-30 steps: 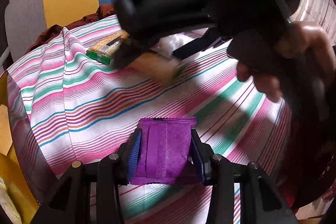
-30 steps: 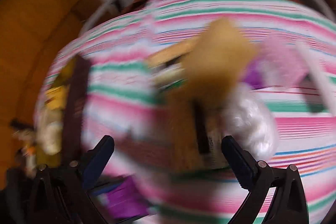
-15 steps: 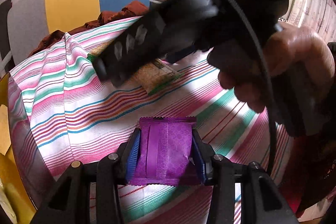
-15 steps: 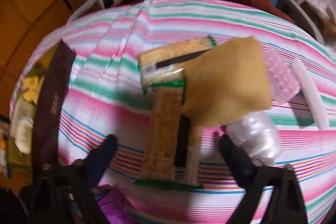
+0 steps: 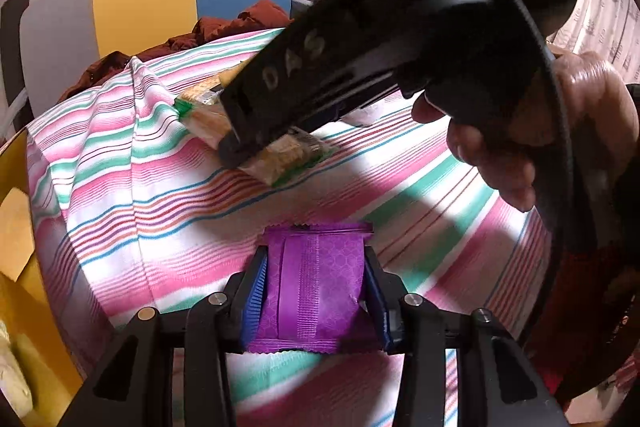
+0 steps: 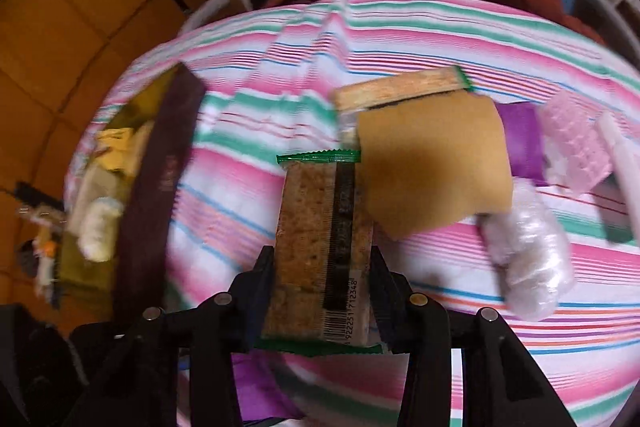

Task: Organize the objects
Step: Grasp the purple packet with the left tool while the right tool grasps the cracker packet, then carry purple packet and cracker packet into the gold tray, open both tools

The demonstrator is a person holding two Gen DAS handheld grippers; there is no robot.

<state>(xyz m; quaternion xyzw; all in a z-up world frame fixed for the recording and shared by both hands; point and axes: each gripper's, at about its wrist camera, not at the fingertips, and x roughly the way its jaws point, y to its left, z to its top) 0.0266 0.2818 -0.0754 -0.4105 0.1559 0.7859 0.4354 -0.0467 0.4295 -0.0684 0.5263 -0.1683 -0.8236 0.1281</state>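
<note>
Purple packet (image 5: 316, 283) half-hidden between left hand-held gripper (image 5: 316, 291) pads (image 5: 252, 291)

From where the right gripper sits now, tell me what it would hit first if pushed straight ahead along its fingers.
The right gripper is shut on the cracker pack. Straight ahead, that pack's far end would probably meet the second cracker pack lying crosswise, perhaps grazing the tan sheet first; depth is unclear.

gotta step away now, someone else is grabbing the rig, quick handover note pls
Left gripper: shut on the purple packet, held above the striped cloth.
Right gripper: jaws closed around a green-edged cracker pack.
Loose on the cloth: second cracker pack, tan sponge, pink tray, clear wrapped bundle.
Done: two items gripped. Left: place both, then sort the rest.
</note>
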